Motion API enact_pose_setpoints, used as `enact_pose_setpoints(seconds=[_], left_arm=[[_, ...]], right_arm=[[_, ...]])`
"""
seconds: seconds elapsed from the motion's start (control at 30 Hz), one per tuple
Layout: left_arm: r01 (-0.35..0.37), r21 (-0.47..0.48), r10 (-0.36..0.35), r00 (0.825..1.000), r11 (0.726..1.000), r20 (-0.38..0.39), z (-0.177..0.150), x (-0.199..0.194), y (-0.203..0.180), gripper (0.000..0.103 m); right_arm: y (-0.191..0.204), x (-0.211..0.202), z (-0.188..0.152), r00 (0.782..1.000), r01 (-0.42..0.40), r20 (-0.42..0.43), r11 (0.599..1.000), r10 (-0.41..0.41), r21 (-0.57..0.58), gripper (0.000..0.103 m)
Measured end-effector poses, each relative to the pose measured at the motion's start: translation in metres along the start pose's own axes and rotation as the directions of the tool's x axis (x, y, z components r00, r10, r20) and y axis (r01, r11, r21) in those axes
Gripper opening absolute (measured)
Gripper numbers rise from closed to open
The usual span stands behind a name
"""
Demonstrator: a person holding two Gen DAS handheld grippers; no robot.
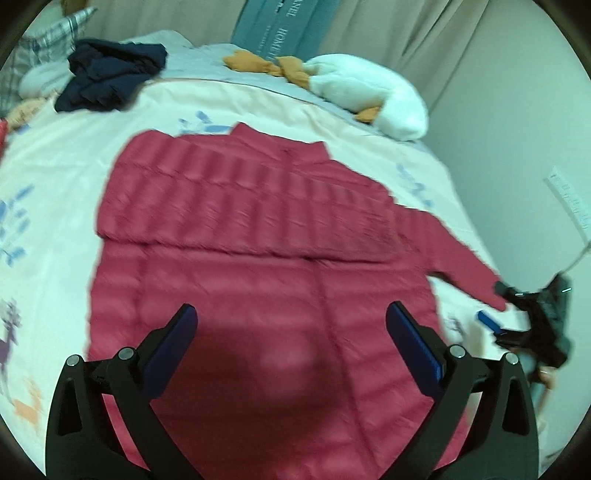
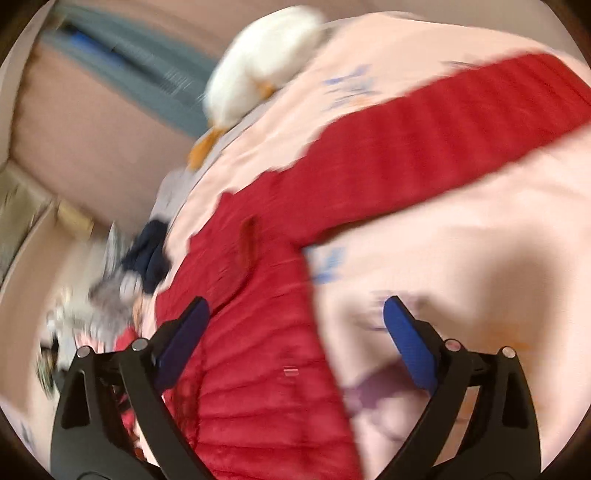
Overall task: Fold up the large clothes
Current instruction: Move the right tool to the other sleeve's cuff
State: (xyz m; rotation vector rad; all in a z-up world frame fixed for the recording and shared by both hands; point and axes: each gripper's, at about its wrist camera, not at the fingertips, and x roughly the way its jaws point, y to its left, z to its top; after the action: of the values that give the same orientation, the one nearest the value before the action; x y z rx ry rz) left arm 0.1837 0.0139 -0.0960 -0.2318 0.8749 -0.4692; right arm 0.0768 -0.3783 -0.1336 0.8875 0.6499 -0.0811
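Bare quilt [image 1: 74,192] rings the jacket [image 1: 236,229]; navy clothes [image 1: 110,81] crowd far corner

It was a home bedroom, shown by a bed [image 1: 66,206] spread with a pale deer-printed quilt [image 1: 48,173], a white plush toy [image 1: 369,92] and a plaid pillow [image 1: 44,48] near its head, loose dark clothing [image 1: 110,81] heaped on it, and beige curtains [image 1: 424,33] along the wall.

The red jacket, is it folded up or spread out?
Mostly spread: the red jacket lies flat, one sleeve stretched out.
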Motion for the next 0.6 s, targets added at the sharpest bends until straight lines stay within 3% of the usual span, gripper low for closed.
enact_pose_setpoints(seconds=[0.3, 0.6], left_arm=[[0.127, -0.068, -0.129, 0.992, 0.990, -0.018, -0.034, -0.012, -0.008, 0.102], [0.110, -0.155, -0.119, 0.992, 0.982, -0.052, -0.060, -0.031, 0.010, 0.102]], right_arm=[[-0.105, -0.060, 0.023, 0.985, 0.073, 0.134, 0.968, -0.108, 0.241, 0.097], [-0.147, -0.072, 0.053, 0.967, 0.069, 0.208, 0.940, -0.146, 0.335, 0.092]])
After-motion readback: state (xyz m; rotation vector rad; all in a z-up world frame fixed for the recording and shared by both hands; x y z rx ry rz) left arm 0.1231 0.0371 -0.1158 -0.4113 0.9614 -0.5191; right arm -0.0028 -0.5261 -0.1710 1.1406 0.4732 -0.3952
